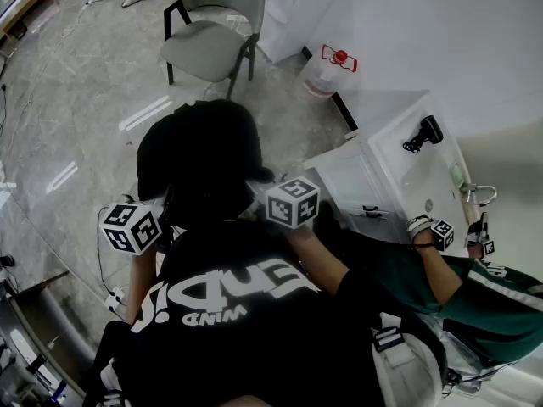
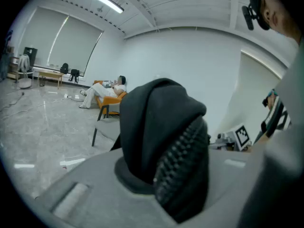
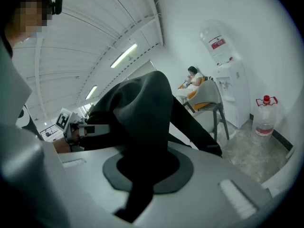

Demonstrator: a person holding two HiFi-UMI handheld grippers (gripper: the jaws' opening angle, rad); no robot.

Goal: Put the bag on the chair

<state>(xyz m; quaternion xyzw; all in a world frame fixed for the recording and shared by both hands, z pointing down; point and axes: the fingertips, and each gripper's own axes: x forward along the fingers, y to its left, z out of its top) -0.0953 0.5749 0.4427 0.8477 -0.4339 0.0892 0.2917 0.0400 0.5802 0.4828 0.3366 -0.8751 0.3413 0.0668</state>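
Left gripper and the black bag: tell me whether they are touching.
Touching. The left gripper view shows the left gripper with its jaws shut on a fold of the bag, the cloth pinched between them.

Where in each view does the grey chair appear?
Head view: the chair is at the top, left of centre, beyond the bag.
Left gripper view: left of centre, partly behind the bag.
Right gripper view: right of centre, past the bag.
Shared landmark: the black bag, nearer than the chair in all three.
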